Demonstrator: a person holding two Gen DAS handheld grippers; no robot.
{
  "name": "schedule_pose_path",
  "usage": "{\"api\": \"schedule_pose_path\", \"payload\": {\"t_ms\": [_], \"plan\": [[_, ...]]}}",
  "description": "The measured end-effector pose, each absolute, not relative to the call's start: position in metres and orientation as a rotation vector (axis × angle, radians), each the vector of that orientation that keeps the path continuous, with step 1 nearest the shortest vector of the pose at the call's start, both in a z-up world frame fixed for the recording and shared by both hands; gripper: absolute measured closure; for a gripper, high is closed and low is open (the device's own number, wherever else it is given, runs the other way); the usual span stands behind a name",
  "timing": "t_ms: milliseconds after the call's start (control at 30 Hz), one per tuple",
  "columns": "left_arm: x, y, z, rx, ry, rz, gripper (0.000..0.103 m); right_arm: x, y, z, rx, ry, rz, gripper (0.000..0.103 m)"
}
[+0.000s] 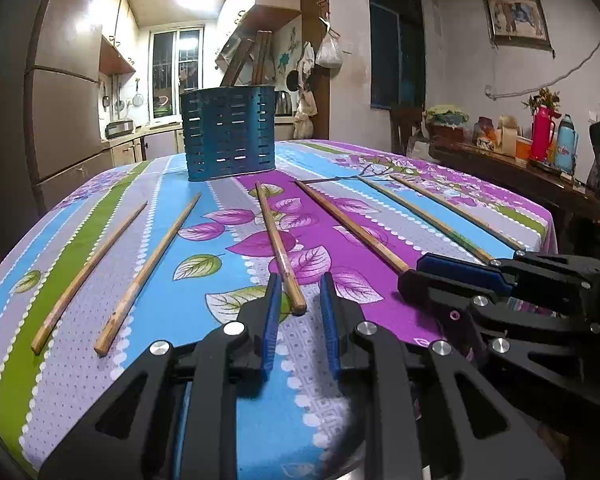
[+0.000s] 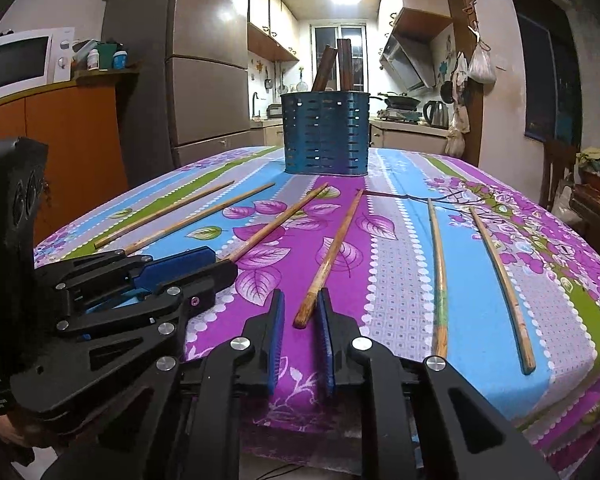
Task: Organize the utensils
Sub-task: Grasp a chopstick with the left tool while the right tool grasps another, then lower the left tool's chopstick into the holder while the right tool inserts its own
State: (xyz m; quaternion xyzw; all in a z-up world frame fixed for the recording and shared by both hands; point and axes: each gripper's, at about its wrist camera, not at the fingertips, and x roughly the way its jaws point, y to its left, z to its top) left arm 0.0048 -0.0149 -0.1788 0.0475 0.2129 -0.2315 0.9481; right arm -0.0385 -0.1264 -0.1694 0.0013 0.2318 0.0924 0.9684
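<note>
**Two grippers, two chopsticks, neither yet firmly pinched**

Six wooden chopsticks lie fanned across the table, thick ends toward the near edge, tips toward the blue slotted utensil holder (image 1: 228, 136) at the far edge, which already has a few dark sticks standing in it. The left gripper (image 1: 300, 300) straddles the thick end of the third chopstick from the left (image 1: 278, 244); its jaws are narrowed around the stick, but a gap shows on both sides, so nothing is clamped. The right gripper (image 2: 300, 308) brackets the fourth chopstick (image 2: 332, 256) likewise: the end rests against the right-hand blue pad with clear space on the left, so it is not held either.

The risk I see lies in how little is caught. Each claw reaches only the very end of a long, round stick, so it may roll out sideways as the jaws close, or pivot and droop if lifted from one end. The two grippers also work close together and could knock each other or the neighbouring sticks.

The flowered tablecloth (image 2: 400, 312) is soft and hangs over the near edge; a dragging fingertip could snag and shift it. Beyond are a dim kitchen, a refrigerator (image 2: 208, 60) and a microwave (image 2: 20, 60).
</note>
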Motion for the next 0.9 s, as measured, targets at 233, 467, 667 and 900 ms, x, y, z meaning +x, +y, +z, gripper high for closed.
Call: {"api": "schedule_pose_path", "payload": {"t_ms": [233, 467, 667, 900], "plan": [[0.003, -0.011, -0.179, 0.077, 0.424, -0.452, 0.097, -0.038, -0.129, -0.171, 0.018, 0.454, 0.171, 0.092], [0.001, -0.011, -0.177, 0.076, 0.417, -0.441, 0.098, -0.039, -0.13, -0.169, 0.027, 0.441, 0.165, 0.094], [-0.006, -0.005, -0.157, 0.068, 0.374, -0.435, 0.098, -0.048, -0.136, -0.15, 0.013, 0.398, 0.157, 0.095], [-0.013, 0.003, -0.108, 0.039, 0.258, -0.433, 0.098, -0.061, -0.146, -0.103, -0.036, 0.29, 0.151, 0.095]]}}
